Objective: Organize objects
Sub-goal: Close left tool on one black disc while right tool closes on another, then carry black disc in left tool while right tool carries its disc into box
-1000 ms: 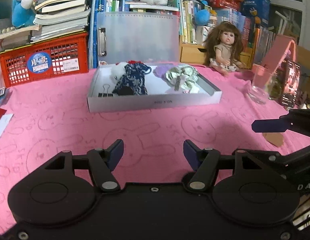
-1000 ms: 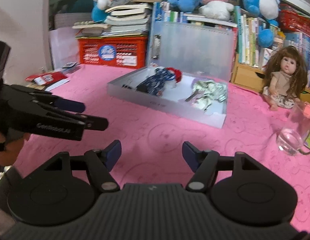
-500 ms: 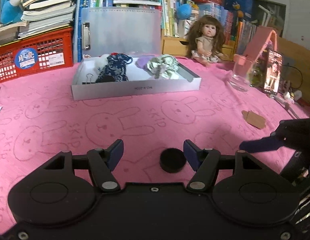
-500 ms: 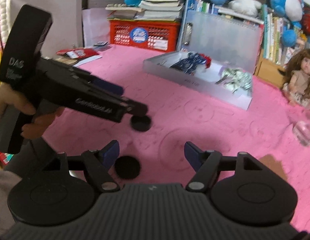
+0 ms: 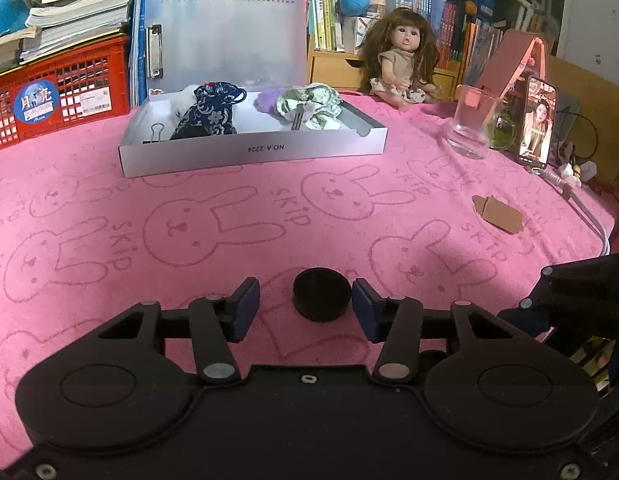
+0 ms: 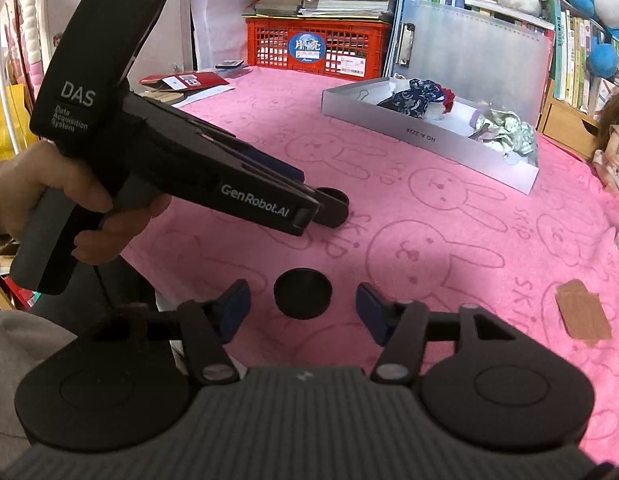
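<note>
A small black round cup (image 5: 320, 294) stands on the pink rabbit-print cloth between the fingers of my left gripper (image 5: 305, 308). Its jaws are closing; the right pad is almost at the cup and the left pad is still apart. A flat black round lid (image 6: 303, 293) lies between the fingers of my right gripper (image 6: 303, 308), whose jaws are also closing, with gaps on both sides. In the right wrist view the left gripper (image 6: 309, 212) comes in from the left in a hand, with the cup (image 6: 332, 206) at its tip. A grey tray (image 5: 253, 152) sits farther back.
The tray holds a dark blue pouch (image 5: 207, 112), a green scrunchie (image 5: 313, 108) and a binder clip (image 5: 155, 132). A doll (image 5: 401, 64), a glass (image 5: 471, 124) and a phone (image 5: 535, 120) stand at the back right. A brown card piece (image 5: 497, 212) lies on the cloth; a red crate (image 5: 57, 96) is back left.
Both grippers have come down and forward over the cloth. The cup now sits between the left fingers and the lid between the right fingers. Both pairs of jaws have narrowed.
</note>
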A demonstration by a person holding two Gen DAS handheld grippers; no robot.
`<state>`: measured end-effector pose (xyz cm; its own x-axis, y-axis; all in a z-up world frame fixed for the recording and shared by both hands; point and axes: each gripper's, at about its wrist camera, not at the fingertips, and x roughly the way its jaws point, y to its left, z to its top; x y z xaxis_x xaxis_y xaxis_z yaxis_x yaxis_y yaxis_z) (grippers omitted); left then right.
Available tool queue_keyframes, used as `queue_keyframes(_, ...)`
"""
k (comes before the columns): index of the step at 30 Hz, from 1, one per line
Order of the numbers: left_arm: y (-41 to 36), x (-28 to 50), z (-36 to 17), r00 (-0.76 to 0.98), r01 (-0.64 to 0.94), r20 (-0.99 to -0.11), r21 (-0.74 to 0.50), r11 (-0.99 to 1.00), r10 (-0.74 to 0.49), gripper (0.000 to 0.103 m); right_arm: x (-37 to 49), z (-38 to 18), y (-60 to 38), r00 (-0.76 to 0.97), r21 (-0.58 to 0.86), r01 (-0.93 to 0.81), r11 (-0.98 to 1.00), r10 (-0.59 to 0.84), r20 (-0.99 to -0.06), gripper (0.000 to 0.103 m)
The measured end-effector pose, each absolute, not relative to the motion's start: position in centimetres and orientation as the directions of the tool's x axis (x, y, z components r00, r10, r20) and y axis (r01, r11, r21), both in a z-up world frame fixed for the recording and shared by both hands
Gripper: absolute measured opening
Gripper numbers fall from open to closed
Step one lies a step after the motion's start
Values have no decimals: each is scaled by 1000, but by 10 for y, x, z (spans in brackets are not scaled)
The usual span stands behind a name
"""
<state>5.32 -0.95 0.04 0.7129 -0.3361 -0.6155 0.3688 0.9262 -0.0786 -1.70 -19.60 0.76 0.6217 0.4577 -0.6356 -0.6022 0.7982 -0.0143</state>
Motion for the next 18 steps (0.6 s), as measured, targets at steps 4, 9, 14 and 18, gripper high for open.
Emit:
queue_keyframes(4, -10, 54, 0, 713, 363, -615, -86, 928, -336, 42, -17, 7, -196, 616, -4, -609, 793, 469, -633, 57)
queue_keyframes(9, -11, 55, 1, 716, 356, -614, -88, 930, -332, 31, -18, 7, -197, 623, 2, -604, 797, 474, -622, 37)
queue_keyframes(14, -11, 55, 1, 718, 356, -612, -86, 931, -331, 31, -16, 9, -199, 639, -2, -589, 808, 464, -614, 37)
queue_keyframes(18, -10, 56, 3, 722, 350, -610, -86, 933, -327, 31, -11, 12, -203, 669, -8, -554, 832, 440, -599, 37)
